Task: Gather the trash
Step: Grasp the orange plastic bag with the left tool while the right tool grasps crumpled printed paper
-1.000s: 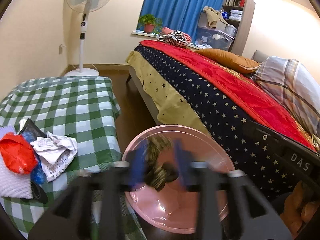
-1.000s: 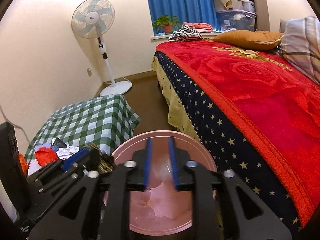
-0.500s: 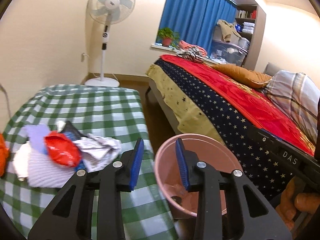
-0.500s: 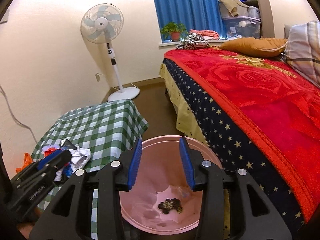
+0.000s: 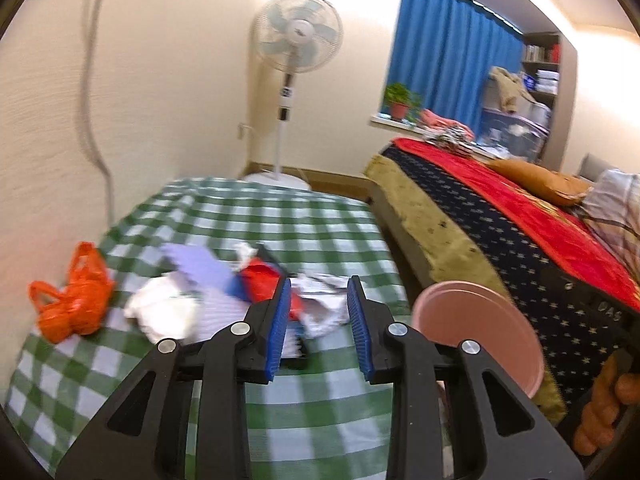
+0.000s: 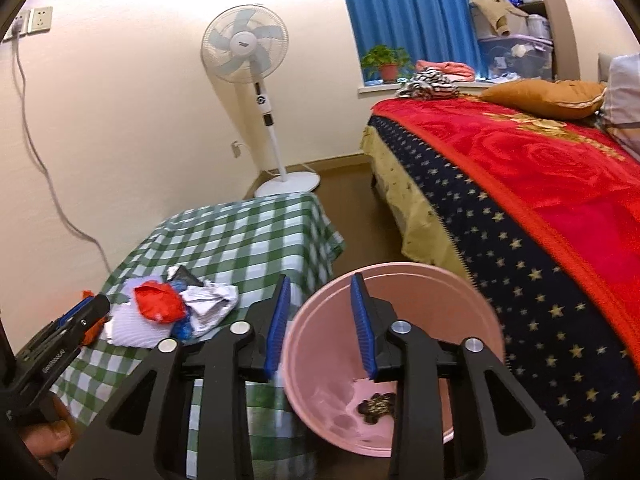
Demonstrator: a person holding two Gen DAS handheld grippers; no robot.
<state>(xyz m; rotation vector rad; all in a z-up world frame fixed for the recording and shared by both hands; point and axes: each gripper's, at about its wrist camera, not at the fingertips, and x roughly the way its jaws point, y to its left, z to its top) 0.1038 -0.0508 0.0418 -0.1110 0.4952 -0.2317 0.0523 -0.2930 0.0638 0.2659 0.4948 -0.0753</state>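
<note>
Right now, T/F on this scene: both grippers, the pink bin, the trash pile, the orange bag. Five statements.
1. The left gripper is open and empty. True.
2. The pink bin is empty. False: a dark clump lies at its bottom.
3. The trash pile lies on the checked table. True.
4. The right gripper holds crumpled paper. False: open, holding nothing.
5. The orange bag is inside the bin. False: on the table.

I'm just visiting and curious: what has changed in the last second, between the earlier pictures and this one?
The left gripper let go of a dark crumpled scrap, which now lies in the pink bin. It opened and swung left, toward the trash pile on the checked table. The right gripper opened too and stayed over the bin. The pile looks undisturbed.
</note>
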